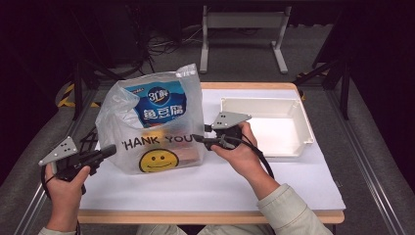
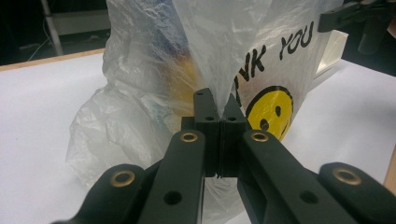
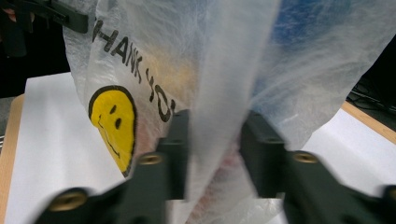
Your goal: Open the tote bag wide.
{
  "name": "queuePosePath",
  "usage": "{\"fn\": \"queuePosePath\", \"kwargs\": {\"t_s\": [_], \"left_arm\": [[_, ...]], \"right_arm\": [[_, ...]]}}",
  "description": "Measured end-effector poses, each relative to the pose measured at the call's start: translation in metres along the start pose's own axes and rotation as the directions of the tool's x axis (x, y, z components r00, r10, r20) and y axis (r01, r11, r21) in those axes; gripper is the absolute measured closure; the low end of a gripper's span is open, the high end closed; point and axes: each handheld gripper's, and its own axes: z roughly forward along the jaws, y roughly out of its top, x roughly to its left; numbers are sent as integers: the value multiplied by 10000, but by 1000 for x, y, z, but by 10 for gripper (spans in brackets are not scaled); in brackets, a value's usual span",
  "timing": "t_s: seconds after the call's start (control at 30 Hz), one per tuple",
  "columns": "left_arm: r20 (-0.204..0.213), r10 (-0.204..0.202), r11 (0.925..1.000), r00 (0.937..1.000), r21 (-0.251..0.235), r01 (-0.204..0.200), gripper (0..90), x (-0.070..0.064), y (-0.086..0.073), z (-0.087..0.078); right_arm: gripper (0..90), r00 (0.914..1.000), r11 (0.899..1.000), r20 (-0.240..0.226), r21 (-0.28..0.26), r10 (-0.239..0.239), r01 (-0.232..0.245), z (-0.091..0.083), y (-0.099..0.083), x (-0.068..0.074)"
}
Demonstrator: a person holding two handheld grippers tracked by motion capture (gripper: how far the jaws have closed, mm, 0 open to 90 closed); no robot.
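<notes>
Standing upright on the counter [image 1: 205,188], left of center, is the bag [image 1: 151,122]: a thin translucent one with a smiley and THANK YOU print, still full, with a blue packet [image 1: 161,105] and something orange lower down showing through the film. Left tool [image 1: 105,151] is sitting at the bag's left edge; in the left gripper view its jaws are fully closed, pinching a pleat of bag film [image 2: 212,56] rising between them. Right tool [image 1: 198,138] is touching the bag's right side; in the right gripper view a fold of film [image 3: 224,93] is running between the jaws, but they are standing apart with a gap on each side of it, so I'm reading it as open and not yet clamping. A white tray [image 1: 264,105] is sitting empty on the right half of the counter, well apart from the bag's base. Progress, as I'm judging it: early. One side of the bag is secured, the other is lined up but not gripped, nothing is out of the bag, and the mouth at the top is not being spread. What's remaining looks like closing the right tool on the film, pulling the two sides apart to open the bag, then getting the contents out, probably toward the tray. Film is slippery and thin, so the right grip could be slipping off if it's closing on too little material.
</notes>
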Motion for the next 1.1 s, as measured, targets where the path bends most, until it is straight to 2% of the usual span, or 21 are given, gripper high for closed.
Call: {"fn": "queuePosePath", "kwargs": {"t_s": [0.07,0.27,0.6,0.83,1.1], "left_arm": [[-3,-35,10000,10000,-36,35,892,1,0,0],[-187,-8,9996,9998,-277,3,867,2,1,-5],[-424,-171,9996,9990,-235,161,867,8,-2,-5],[-567,-525,9981,9970,281,542,891,20,-12,7],[-446,-815,9933,9957,785,848,895,26,-19,16]], "right_arm": [[803,10000,10000,5,-53,-20,20,-2,0,-2],[879,9998,9998,-132,-4,177,-177,-7,-5,-6],[894,9988,9988,-170,149,468,-466,-10,-17,-12],[896,9980,9977,-180,317,599,-593,-3,-22,-16],[897,9958,9938,-310,742,857,-832,7,-34,-19]]}}
